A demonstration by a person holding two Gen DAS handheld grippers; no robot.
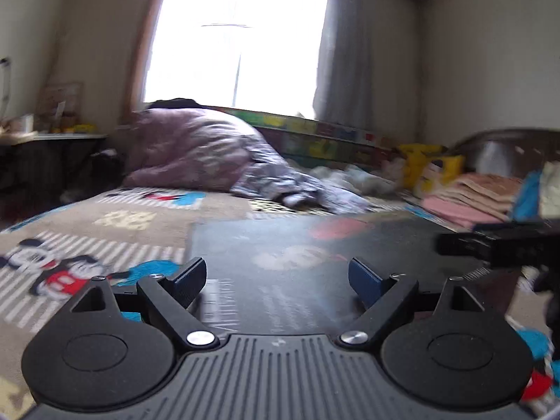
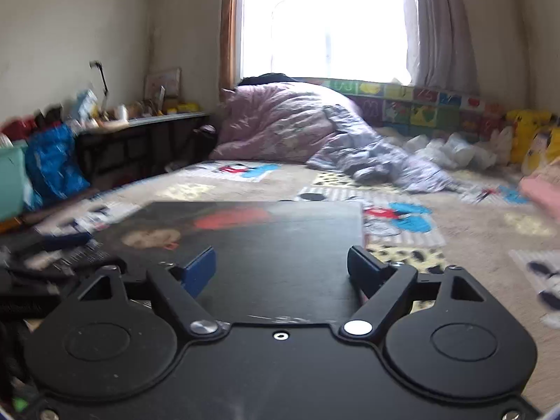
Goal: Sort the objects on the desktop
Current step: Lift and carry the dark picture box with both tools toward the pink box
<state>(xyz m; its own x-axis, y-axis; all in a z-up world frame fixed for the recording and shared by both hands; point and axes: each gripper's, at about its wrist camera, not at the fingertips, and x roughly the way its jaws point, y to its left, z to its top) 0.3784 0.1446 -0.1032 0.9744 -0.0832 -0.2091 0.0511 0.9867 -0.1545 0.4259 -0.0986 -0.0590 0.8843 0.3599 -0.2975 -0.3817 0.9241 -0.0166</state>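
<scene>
A large dark book [image 1: 315,262] with a face and a red shape on its cover lies flat on the cartoon-print bed sheet [image 1: 105,224]. My left gripper [image 1: 276,276] is open and empty, low over the book's near edge. The book also shows in the right wrist view [image 2: 266,245]. My right gripper [image 2: 280,269] is open and empty above the book's near edge. The other gripper's black body [image 1: 504,245] pokes in from the right in the left wrist view. Both views are blurred.
A pink quilt heap [image 2: 280,126] lies at the far side under the window. Folded pink towels [image 1: 472,196] and yellow plush toys [image 2: 528,133] are on the right. A cluttered side table [image 2: 140,119], a blue bag [image 2: 52,164] and dark blurred items [image 2: 52,255] are on the left.
</scene>
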